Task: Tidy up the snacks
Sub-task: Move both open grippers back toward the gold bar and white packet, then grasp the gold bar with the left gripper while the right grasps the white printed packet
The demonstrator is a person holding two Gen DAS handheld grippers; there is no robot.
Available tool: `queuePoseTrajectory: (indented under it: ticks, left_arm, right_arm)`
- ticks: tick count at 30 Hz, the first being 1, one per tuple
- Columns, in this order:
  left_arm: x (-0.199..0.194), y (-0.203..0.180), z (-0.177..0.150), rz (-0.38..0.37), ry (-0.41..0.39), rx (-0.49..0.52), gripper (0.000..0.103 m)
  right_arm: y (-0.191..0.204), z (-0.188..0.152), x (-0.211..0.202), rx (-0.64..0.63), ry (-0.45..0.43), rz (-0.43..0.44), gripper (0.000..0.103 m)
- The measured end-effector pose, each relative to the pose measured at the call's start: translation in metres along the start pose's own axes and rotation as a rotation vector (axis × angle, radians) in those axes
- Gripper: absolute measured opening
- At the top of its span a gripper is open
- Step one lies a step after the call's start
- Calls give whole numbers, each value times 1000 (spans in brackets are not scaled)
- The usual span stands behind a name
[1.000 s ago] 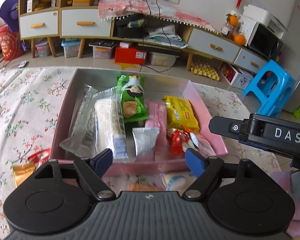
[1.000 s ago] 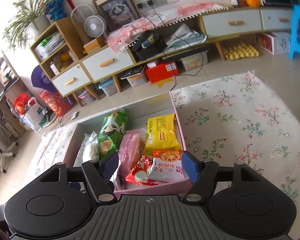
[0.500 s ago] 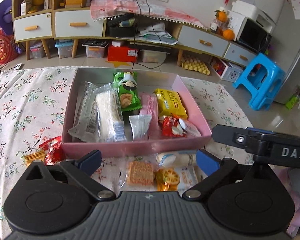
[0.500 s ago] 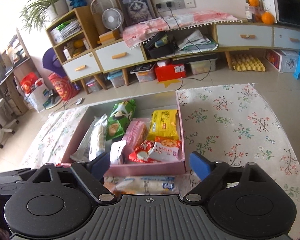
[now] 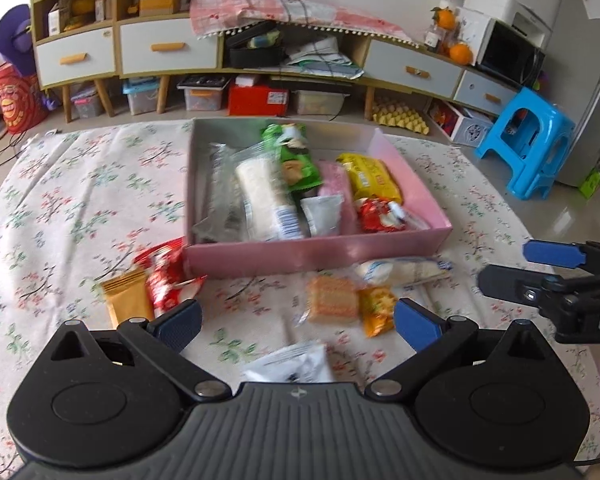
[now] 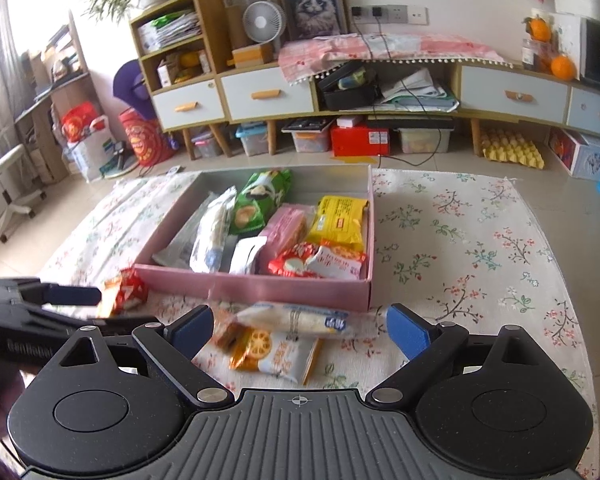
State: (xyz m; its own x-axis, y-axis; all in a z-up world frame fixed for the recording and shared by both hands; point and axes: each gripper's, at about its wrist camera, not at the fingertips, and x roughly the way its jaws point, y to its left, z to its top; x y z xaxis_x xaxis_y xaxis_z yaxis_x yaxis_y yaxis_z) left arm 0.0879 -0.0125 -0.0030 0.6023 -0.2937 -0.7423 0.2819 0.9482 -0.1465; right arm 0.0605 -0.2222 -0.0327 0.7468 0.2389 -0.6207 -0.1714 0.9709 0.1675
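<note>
A pink box [image 5: 312, 254] [image 6: 260, 286] on the floral cloth holds several snack packs. Loose snacks lie on the cloth in front of it: a long white pack [image 5: 404, 270] [image 6: 296, 318], a cracker pack [image 5: 332, 300], an orange-and-white pack [image 6: 276, 354], a tan pack [image 5: 126, 300], a red pack [image 5: 164, 276] [image 6: 124, 294] and a white pouch [image 5: 292, 366]. My left gripper [image 5: 296, 322] is open and empty above the near snacks. My right gripper [image 6: 300, 330] is open and empty over the long white pack.
The floral cloth [image 6: 480, 248] covers the low surface. Behind it stand a long cabinet with drawers [image 5: 168, 46] and floor bins. A blue stool [image 5: 532, 140] stands to the right.
Both grippers have pulled back from the box and opened wider. The loose snacks in front of the box have come into view.
</note>
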Motion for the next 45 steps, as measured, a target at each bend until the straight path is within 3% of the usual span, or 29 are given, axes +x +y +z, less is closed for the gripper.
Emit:
queuePoseTrajectory:
  ticks: [15, 29, 35, 41, 45]
  left_arm:
    - [-3, 58, -23, 141, 15, -22, 102]
    - [1, 87, -46, 164, -43, -159, 100]
    - [11, 77, -44, 176, -28, -105, 88]
    - [10, 81, -45, 211, -35, -65, 67]
    - [5, 89, -45, 205, -29, -43, 48]
  right_arm:
    - [11, -30, 20, -66, 87, -15, 95]
    - [63, -53, 30, -156, 83, 121, 95]
    - [92, -56, 42, -203, 112, 169, 96]
    - [111, -61, 57, -259, 158, 165, 96]
    - [119, -66, 65, -276, 184, 161, 96]
